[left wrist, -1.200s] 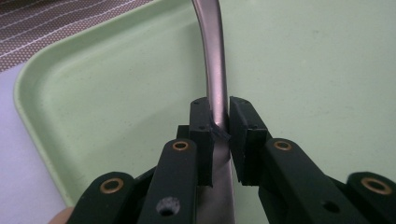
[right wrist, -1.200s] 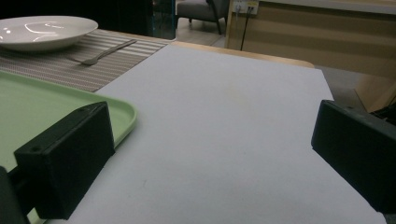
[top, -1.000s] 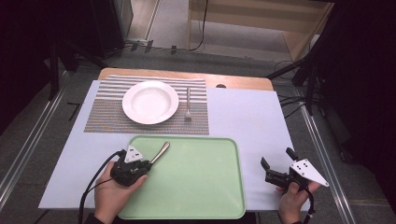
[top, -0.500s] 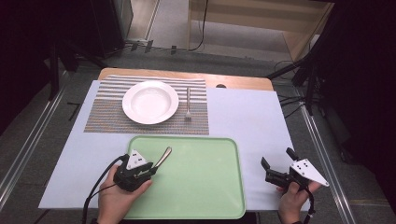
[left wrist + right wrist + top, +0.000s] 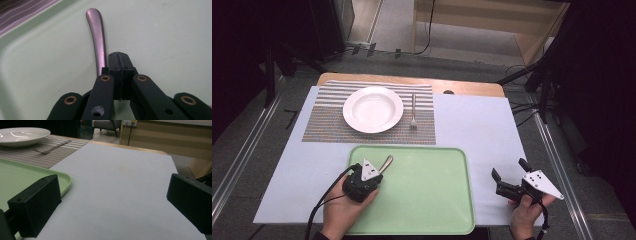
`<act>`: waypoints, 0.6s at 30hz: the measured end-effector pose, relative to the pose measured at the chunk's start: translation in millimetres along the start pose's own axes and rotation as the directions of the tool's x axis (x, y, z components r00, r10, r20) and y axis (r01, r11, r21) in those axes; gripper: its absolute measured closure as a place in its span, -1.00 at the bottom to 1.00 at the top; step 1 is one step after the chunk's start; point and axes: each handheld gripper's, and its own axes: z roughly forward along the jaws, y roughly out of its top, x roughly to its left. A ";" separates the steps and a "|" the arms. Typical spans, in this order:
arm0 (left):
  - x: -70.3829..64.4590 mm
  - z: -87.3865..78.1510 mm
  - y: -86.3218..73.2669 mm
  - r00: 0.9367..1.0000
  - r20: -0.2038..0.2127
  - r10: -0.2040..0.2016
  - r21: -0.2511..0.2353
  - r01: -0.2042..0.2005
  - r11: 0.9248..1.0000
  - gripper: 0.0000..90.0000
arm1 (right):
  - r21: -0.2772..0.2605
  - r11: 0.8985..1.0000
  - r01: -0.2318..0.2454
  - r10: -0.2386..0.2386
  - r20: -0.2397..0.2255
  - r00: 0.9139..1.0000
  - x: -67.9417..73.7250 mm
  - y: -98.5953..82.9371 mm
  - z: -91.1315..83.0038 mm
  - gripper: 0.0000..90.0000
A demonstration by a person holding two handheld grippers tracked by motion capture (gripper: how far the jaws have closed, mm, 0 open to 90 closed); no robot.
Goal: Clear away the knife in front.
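Clamped in my left tongs is a metal utensil handle, low over the green tray's near-left corner; the eating end is hidden. I'd lift level, then carry it to the striped placemat beside the plate. Right tongs gape empty beside the tray.

On the desk, the placemat lies at the back left, carrying 1 plate with 1 fork just to its right. The tray sits in front of the placemat, and a utensil handle lies in its rear left corner.
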 end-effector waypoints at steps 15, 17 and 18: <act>41.0 -15.4 -24.4 0.993 -0.035 -0.111 -0.035 0.109 0.993 1.00 | -0.003 1.000 -0.002 0.002 0.002 1.000 -0.7 -0.1 0.5 -1.00; 43.7 -15.8 -26.0 0.992 -0.023 -0.122 -0.042 0.121 0.992 1.00 | 0.000 1.000 -0.009 0.009 -0.001 1.000 -0.3 -0.1 0.4 -1.00; 47.7 -16.0 -28.7 0.990 0.007 -0.143 -0.057 0.143 0.988 1.00 | -0.001 1.000 -0.008 0.008 0.000 1.000 -0.1 0.0 0.5 -1.00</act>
